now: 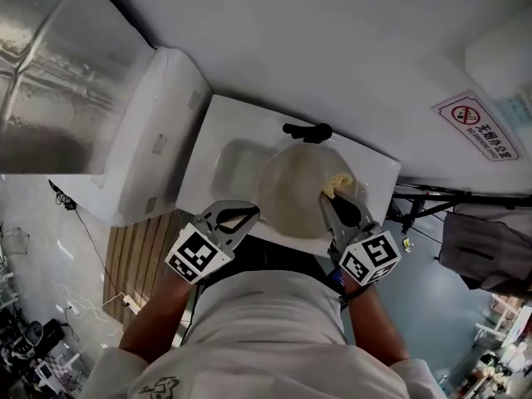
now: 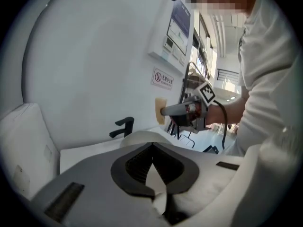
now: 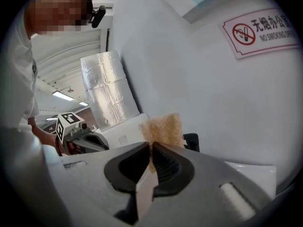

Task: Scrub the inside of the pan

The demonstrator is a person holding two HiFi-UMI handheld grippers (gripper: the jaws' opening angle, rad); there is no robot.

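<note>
One pan (image 1: 295,191), one scouring pad (image 3: 163,130). Left gripper (image 2: 152,144): jaws closed together, empty. Right gripper (image 3: 150,145): clamped on the pad. White sink counter (image 1: 223,133), one black faucet (image 1: 306,130), white wall (image 1: 332,48).

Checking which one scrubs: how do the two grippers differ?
The right gripper is shut on a tan scrub pad; the left gripper is shut on nothing. The right one hangs over the pan at its right rim, the left one by its left edge. Both carry marker cubes.
</note>
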